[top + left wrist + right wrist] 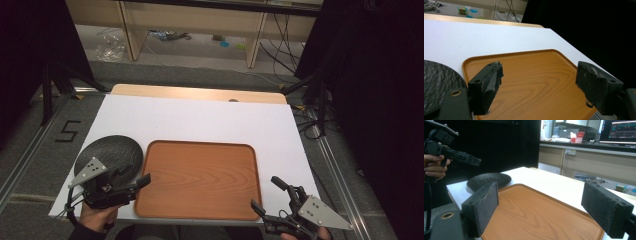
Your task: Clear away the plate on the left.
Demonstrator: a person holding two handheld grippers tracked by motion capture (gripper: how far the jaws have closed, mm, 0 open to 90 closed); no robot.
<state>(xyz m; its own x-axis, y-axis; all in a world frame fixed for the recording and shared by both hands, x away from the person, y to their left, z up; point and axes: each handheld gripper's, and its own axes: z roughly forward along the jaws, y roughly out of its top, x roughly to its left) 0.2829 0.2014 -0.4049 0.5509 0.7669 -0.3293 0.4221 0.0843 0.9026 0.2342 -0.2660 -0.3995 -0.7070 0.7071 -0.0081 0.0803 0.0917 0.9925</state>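
Jaws spread on my left gripper and right gripper; I'd approach the near-left black plate level, beside the empty wooden tray.

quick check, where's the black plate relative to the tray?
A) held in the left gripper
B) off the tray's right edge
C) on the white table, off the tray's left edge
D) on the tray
C: the plate lies on the white table just off the tray's left edge; the tray holds nothing and the left gripper is open above the plate's near rim.
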